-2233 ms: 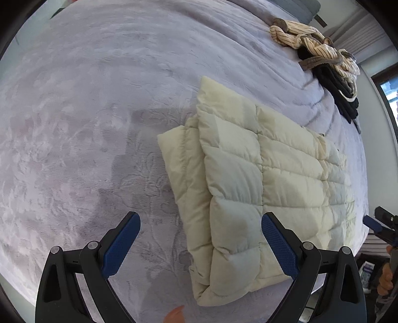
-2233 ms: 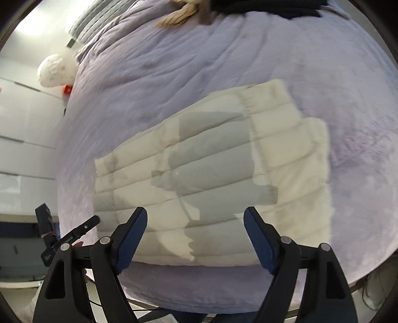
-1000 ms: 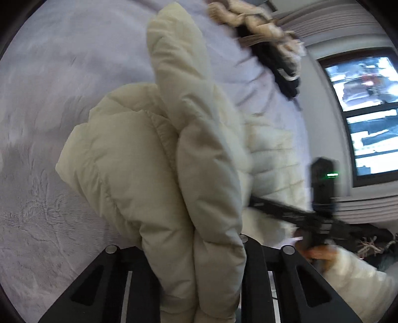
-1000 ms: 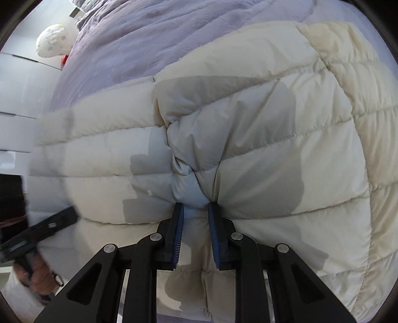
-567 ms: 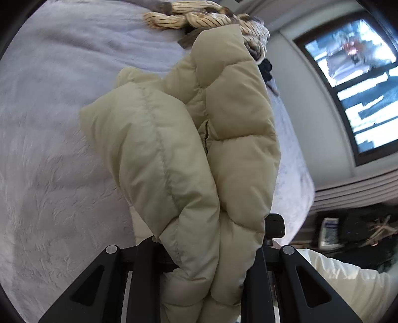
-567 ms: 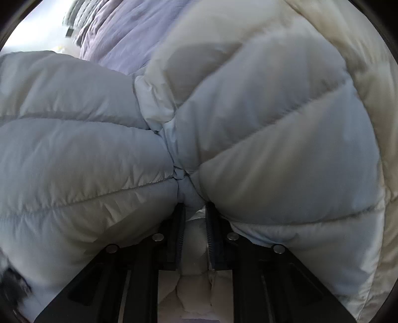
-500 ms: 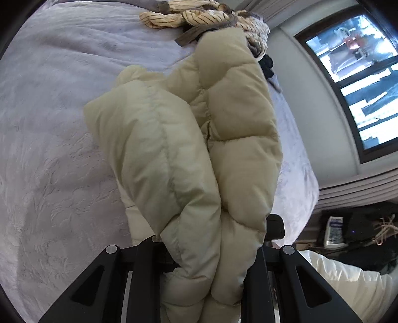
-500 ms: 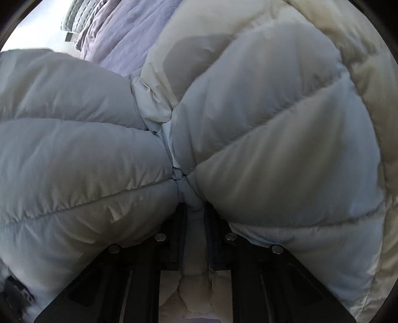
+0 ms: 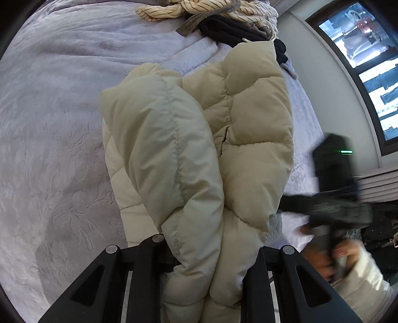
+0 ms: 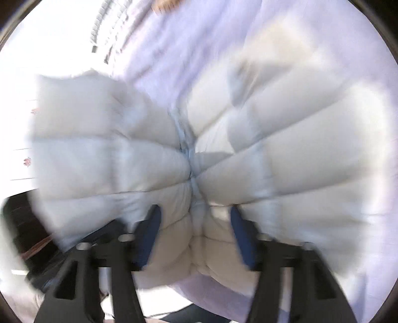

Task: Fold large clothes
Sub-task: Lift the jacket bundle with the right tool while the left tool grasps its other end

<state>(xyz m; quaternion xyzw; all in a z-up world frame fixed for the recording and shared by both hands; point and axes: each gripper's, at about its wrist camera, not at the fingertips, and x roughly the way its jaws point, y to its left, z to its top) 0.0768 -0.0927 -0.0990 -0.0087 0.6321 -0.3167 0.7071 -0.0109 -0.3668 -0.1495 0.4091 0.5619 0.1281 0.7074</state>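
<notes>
Left gripper (image 9: 206, 263) still clamps the cream puffer jacket (image 9: 199, 154), bunched between its fingers. The right gripper (image 10: 195, 236) has let go since half a second ago, fingers (image 10: 149, 233) spread around the jacket on the lavender bed (image 9: 49, 124). Striped clothes pile (image 9: 211, 10) beyond.

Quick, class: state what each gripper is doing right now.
Left gripper: shut on the puffer jacket.
Right gripper: open, jacket between its fingers.
</notes>
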